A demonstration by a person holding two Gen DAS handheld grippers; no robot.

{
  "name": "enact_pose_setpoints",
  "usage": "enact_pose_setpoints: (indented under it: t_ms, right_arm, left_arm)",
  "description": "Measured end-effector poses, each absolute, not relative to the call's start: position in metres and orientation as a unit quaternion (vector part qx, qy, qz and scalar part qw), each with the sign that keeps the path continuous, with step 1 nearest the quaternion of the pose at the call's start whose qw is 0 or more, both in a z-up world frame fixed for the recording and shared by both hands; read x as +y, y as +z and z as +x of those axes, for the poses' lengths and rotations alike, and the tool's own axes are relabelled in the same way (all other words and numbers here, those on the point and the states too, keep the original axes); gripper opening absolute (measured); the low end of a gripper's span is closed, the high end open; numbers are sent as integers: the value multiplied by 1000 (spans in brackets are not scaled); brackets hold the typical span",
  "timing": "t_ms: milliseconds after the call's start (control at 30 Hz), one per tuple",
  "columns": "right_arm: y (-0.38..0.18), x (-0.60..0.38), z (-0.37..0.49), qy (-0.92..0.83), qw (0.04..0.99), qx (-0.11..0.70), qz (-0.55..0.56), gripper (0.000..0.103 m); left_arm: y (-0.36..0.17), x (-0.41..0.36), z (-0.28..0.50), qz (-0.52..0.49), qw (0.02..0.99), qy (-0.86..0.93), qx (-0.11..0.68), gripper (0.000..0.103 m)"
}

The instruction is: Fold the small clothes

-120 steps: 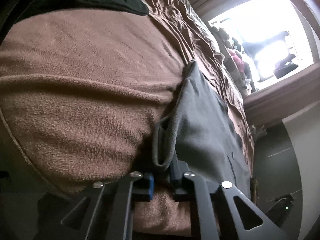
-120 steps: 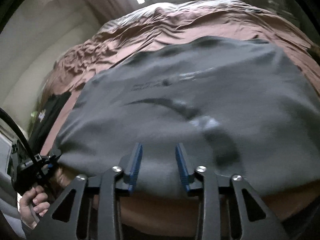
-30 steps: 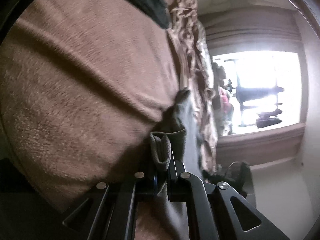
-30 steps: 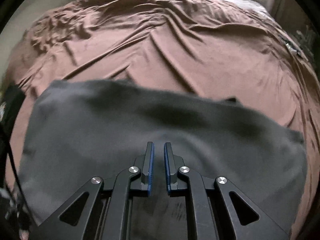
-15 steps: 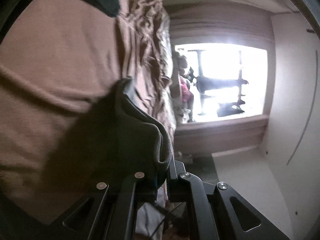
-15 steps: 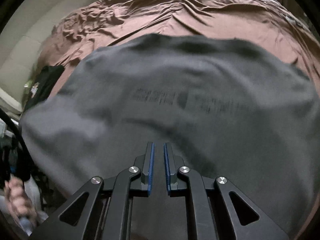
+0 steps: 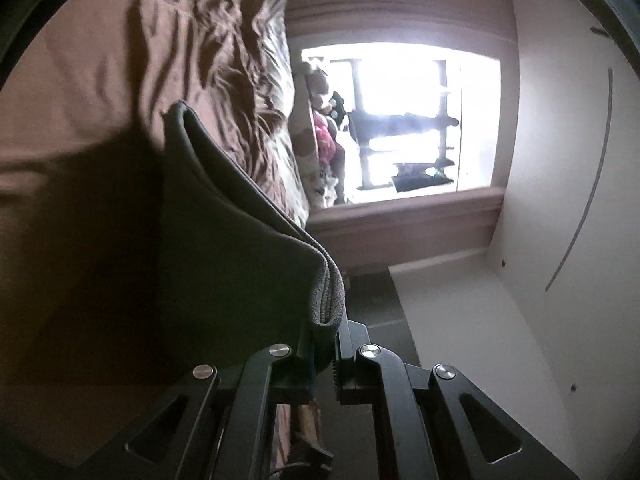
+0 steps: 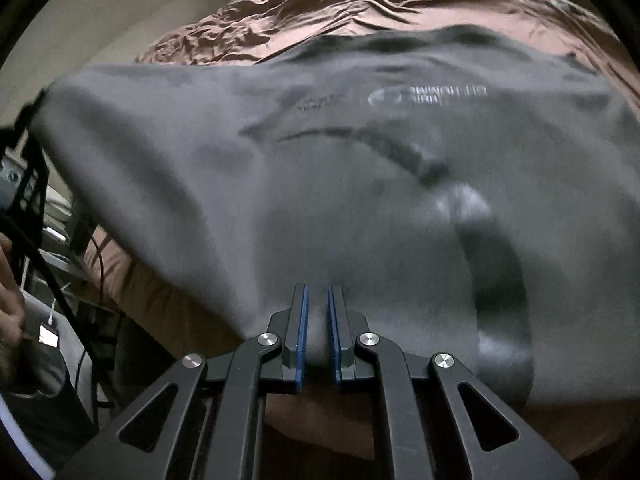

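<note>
Left gripper (image 7: 323, 354) points about level, rolled on its side, jaws clamped tight on a folded edge of grey cloth (image 7: 224, 248). Right gripper (image 8: 316, 332) tilts down, blue pads (image 8: 303, 332) nearly together, pinching the cloth's near edge. Person's hand (image 8: 9, 280) blurred at the far left of the right wrist view.

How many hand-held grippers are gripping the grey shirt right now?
2. The left hand-held gripper pinches a bunched edge of the dark grey cotton shirt; the right hand-held gripper clamps its near edge, above the brown bed sheet.
</note>
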State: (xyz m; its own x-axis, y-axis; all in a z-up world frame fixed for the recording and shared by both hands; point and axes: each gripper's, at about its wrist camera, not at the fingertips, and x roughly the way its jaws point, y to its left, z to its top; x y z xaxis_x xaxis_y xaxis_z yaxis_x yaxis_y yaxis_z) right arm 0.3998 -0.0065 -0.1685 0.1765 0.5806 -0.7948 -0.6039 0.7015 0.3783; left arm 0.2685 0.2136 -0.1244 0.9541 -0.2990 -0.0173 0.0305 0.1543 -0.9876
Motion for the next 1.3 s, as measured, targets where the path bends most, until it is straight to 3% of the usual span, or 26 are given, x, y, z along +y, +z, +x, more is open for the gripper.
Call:
enact_pose_setpoints:
  t_ms: [367,733,833,900,1300]
  right_arm:
    - [-175,-23,394,416,750,512,48,7]
    - [-148,-120,413,396,775,474,131,8]
    - [-141,-151,415,380,789,461,147,27]
    - [-136,-170,413,368,800,449,152,46]
    - [-133,-226,396,325,817,440,185,47]
  left_arm:
    - [-80,170,316,-593,775,-157,152,6]
    - [-62,107,360,-545,788,-196,212,6]
    - [-66,85,374,-533,786,-205,237,6]
    - [-68,73,382,-528,784,-210,249,6]
    - [-105,-14,418,-480,780,-217,339,6]
